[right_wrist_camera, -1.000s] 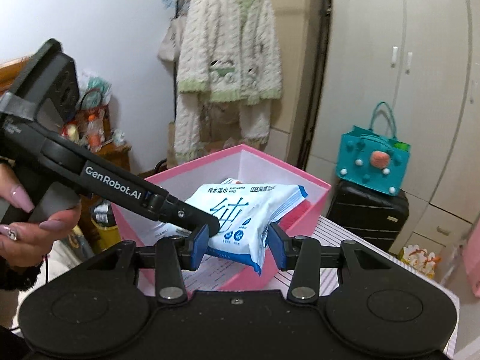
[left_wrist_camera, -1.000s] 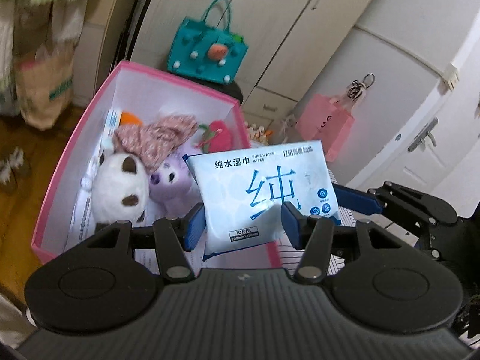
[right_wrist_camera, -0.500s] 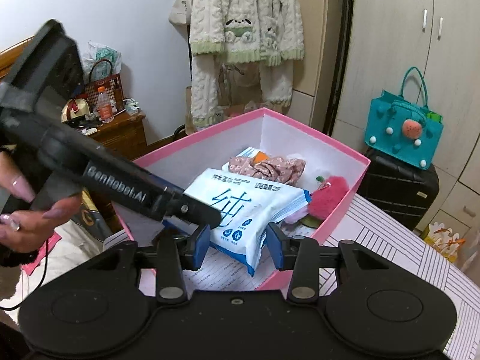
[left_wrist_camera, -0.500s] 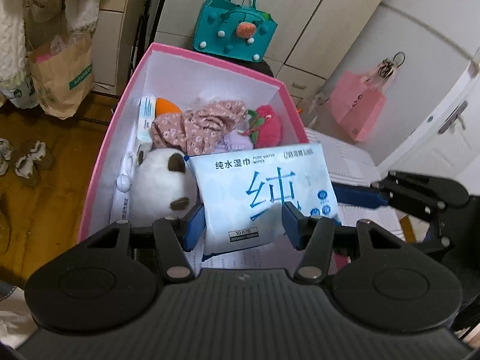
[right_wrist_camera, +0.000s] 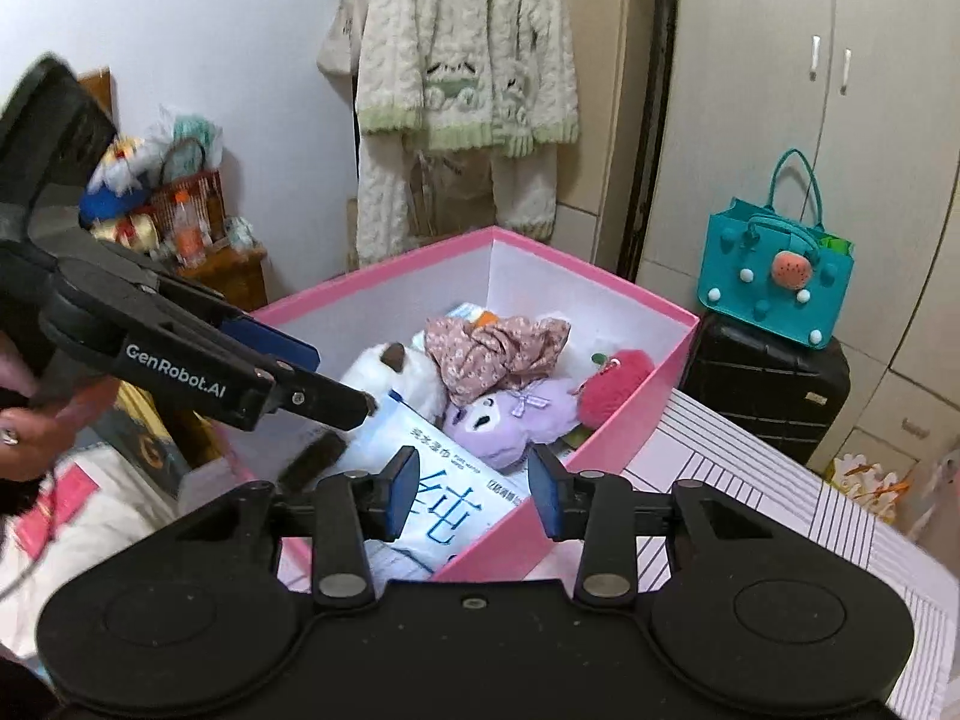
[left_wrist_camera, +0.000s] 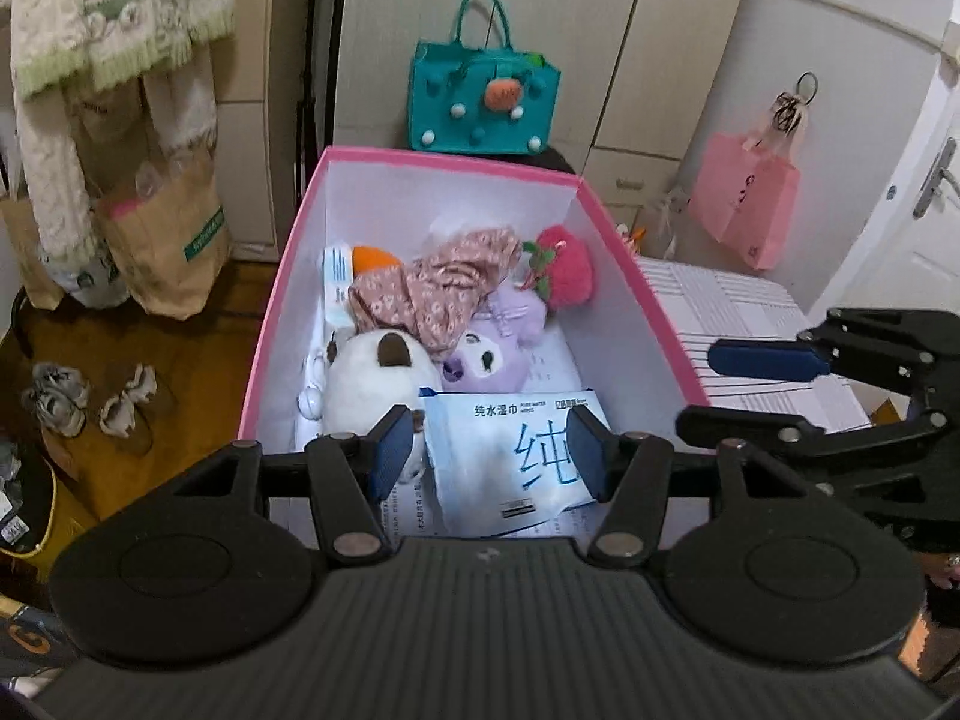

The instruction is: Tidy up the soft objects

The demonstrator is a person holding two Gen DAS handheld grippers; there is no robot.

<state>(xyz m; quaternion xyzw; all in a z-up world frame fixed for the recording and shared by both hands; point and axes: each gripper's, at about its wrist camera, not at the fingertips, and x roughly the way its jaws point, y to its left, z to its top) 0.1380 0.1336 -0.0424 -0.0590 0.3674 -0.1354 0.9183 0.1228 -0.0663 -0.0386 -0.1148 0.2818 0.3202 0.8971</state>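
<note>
Striped desk point(left_wrist_camera: 720, 306) carries our pink box point(left_wrist_camera: 636, 294); wipes pack point(left_wrist_camera: 504, 450) lies inside, left gripper point(left_wrist_camera: 489, 450) opening around it, right gripper point(right_wrist_camera: 474, 495) closing, empty.

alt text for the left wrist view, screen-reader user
A pack of wet wipes lies at the near end of an open pink box, between the opening jaws of the left gripper, whose pads stand clear of it. Behind it sit a white plush, a purple plush, floral cloth and a red strawberry plush. The right gripper hovers outside the box's right wall.
</note>
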